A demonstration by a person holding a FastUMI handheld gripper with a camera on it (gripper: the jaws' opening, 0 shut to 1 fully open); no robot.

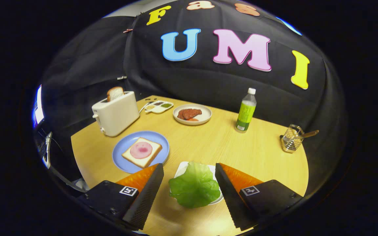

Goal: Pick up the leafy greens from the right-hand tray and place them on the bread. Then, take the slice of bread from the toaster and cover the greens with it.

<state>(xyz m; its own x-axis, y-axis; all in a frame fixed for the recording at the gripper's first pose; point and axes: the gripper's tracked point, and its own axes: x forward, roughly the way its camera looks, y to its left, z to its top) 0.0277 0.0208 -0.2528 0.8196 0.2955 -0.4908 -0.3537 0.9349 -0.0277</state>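
The leafy greens (pixel 195 186) lie on a small white tray (pixel 180 169) on the wooden table, right between my two fingers. My gripper (pixel 189 178) is open and hovers over the leaf, its fingers on either side and not touching it. A slice of bread topped with a round of ham (pixel 141 151) rests on a blue plate (pixel 123 152) just beyond the left finger. Behind that plate stands a white toaster (pixel 115 113) with a slice of bread (pixel 115 93) sticking out of its slot.
A white plate of meat (pixel 192 114) and a small divided dish (pixel 158 106) sit at the back of the table. A green bottle (pixel 246 110) stands to the right, and a wire holder with a utensil (pixel 292 138) is near the right edge.
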